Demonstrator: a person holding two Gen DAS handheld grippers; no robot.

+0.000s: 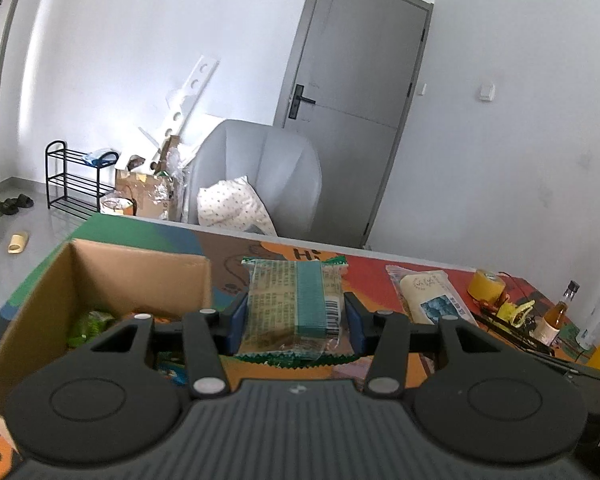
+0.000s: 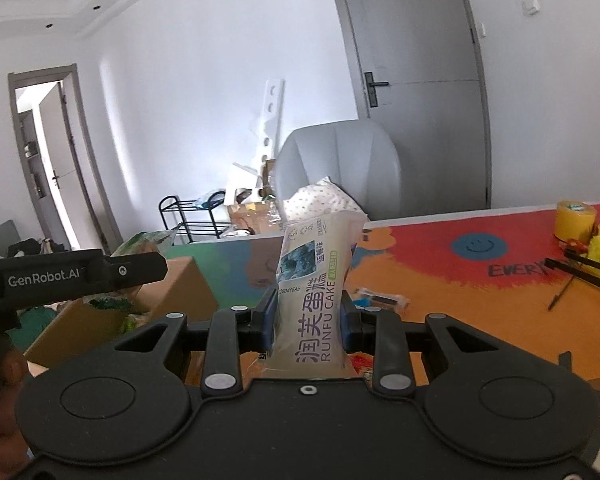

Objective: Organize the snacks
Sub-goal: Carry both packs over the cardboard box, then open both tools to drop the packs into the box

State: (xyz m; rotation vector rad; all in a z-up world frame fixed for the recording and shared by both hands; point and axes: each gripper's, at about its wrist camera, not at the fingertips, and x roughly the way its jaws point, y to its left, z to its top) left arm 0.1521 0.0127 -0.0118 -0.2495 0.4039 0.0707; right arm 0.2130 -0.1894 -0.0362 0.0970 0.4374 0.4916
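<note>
Holding snacks now: the left hand-held gripper [image 1: 296, 322] squeezes a green snack pack [image 1: 294, 310], the right hand-held gripper [image 2: 308, 320] squeezes a white cake pack [image 2: 314, 280]. Some snacks already sit in the cardboard box [image 1: 140, 276]; more wait on the desk [image 2: 440, 292].

"RUNFU CAKE" on the white snack packet [image 2: 314, 280], "GenRobot.AI" on the left gripper [image 2: 72, 274], "EVERY" on the table mat [image 2: 516, 270]

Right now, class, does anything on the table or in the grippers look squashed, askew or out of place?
Yes. The right hand-held gripper pinches the cake pack so hard that its middle is squeezed into a waist. The left hand-held gripper holds its green packet flat and undistorted. One small snack still lies loose on the table, outside the box.
</note>
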